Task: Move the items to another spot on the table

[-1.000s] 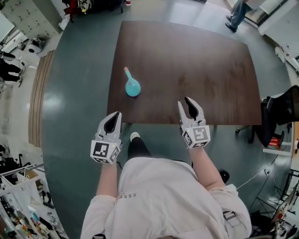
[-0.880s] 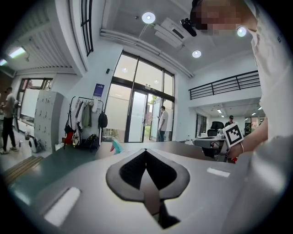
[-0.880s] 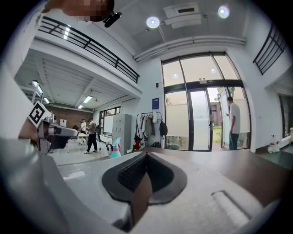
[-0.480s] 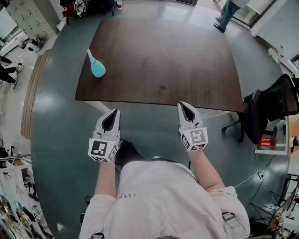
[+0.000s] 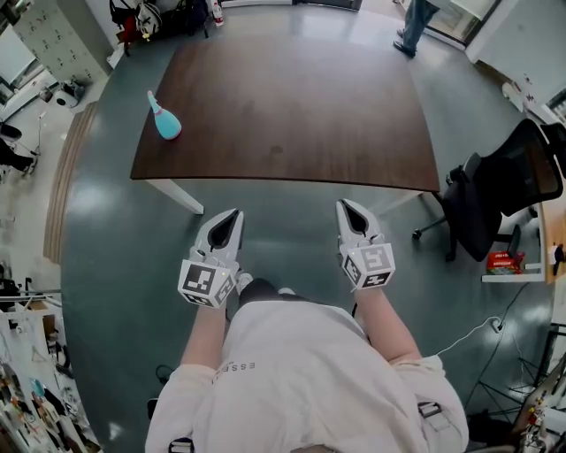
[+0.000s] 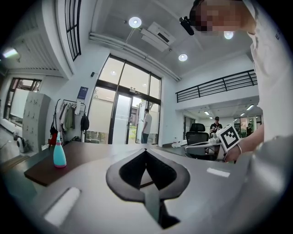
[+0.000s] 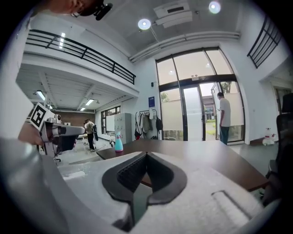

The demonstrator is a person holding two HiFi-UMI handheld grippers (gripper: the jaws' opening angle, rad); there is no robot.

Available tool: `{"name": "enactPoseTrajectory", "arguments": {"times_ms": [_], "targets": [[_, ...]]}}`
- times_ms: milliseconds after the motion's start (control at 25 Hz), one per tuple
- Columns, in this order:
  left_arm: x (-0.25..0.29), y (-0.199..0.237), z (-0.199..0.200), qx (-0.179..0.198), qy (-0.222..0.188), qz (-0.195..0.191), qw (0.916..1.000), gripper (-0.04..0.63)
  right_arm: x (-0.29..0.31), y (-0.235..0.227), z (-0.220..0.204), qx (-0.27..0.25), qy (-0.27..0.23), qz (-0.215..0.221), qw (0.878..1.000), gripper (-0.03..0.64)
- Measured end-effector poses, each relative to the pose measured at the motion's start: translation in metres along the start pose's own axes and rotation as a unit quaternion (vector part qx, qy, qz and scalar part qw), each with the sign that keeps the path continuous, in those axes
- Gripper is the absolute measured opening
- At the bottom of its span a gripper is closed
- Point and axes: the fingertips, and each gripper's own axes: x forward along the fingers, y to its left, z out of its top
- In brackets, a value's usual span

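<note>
A teal spray bottle (image 5: 164,123) with a pale pink top stands near the left edge of the dark brown table (image 5: 292,97); it also shows small in the left gripper view (image 6: 59,154) and the right gripper view (image 7: 118,143). My left gripper (image 5: 228,218) and right gripper (image 5: 348,208) are both held over the floor, well short of the table's near edge. Both are shut with nothing between the jaws. The bottle lies far ahead and to the left of both grippers.
A black office chair (image 5: 500,199) stands off the table's right side. Cabinets and clutter line the left edge of the room (image 5: 40,26). A person (image 5: 413,22) stands beyond the table's far right corner. Grey floor (image 5: 292,239) surrounds the table.
The table and bottle have slid away and leftward in the head view as I backed off. The right gripper's jaws have closed. Both grippers now hang over the floor.
</note>
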Motion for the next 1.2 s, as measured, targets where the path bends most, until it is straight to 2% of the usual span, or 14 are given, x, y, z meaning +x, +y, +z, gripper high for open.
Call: {"name": "enactPoseTrajectory", "arguments": {"times_ms": [200,400,680,920,1200], "targets": [[-0.007,-0.028,0.002,-0.015,-0.008,-0.007,0.9998,0.008,-0.03,0.013,0.005,-0.025,-0.013,0.012,1.0,-0.009],[-0.007,-0.051,0.003,0.001,-0.005,-0.023,0.9997,0.008,-0.05,0.012,-0.002,-0.026,-0.014,0.01,1.0,-0.009],[-0.017,-0.059,-0.006,-0.007,0.002,-0.018,0.9998,0.008,-0.063,0.021,-0.004,-0.042,-0.024,0.018,0.999,-0.009],[-0.025,-0.055,0.0,-0.006,-0.008,-0.021,0.9997,0.008,-0.066,0.027,-0.002,-0.048,-0.032,0.007,0.998,-0.009],[-0.025,-0.055,0.004,-0.012,-0.013,-0.024,0.9996,0.008,-0.07,0.023,-0.006,-0.018,-0.026,0.003,0.999,-0.009]]}}
